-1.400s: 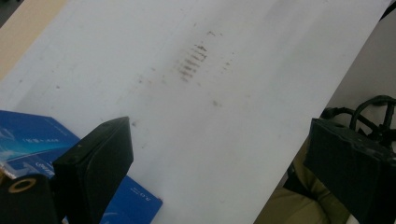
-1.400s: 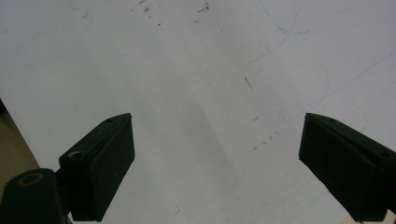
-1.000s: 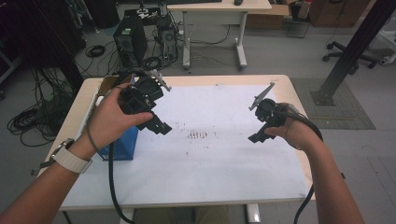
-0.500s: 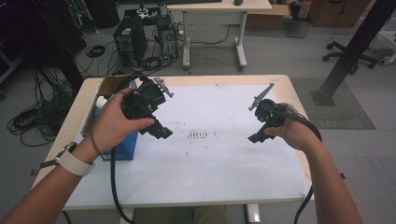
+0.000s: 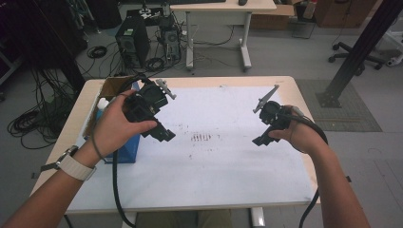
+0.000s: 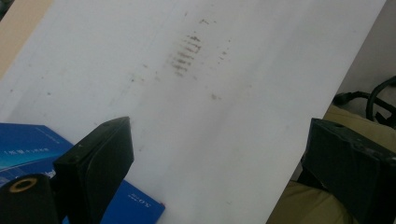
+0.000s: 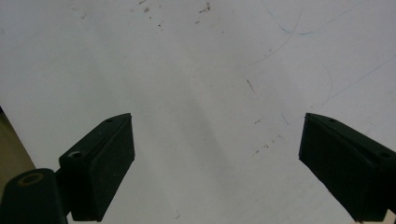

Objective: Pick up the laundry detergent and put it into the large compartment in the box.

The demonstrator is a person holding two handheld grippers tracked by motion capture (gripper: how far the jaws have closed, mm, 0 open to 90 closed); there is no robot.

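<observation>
Lab room w/ grey floor; a desktop PC tower [image 5: 131, 42] and cable bundles [image 5: 35, 118] are sitting on the floor beyond the table [image 5: 228, 81], next to a second desk [image 5: 223, 9]. A white sheet [image 5: 223, 161] is covering most of the wooden tabletop; a cluster of short dark smudge marks [image 5: 201, 137] is lying near its centre.

Left gripper [image 5: 164, 134]: the left hand [image 5: 114, 126] is holding it above the sheet's left part, jaws pointing down and toward the sheet's middle. In the left gripper view its two black jaws are standing wide apart w/ nothing between them, i.e. released; the smudge marks [image 6: 187, 53] are lying ahead of the jaws, and a blue box [image 6: 28, 149] is showing just behind and beside the jaw at frame left. In the high view this blue box [image 5: 124, 147] is sitting under the left wrist, at the sheet's left edge, beside an open cardboard box [image 5: 111, 88]. A black cable [image 5: 115, 185] is trailing from the gripper off the near table edge.

Right gripper [image 5: 259, 140]: the right hand [image 5: 297, 135] is holding it over the sheet's right part, well apart from the left gripper; a grey plate [image 5: 266, 97] is sticking up from its top. In the right gripper view the jaws are likewise spread wide, empty, w/ bare white sheet [image 7: 210, 116] and faint pen lines ahead.

No task thing given.
</observation>
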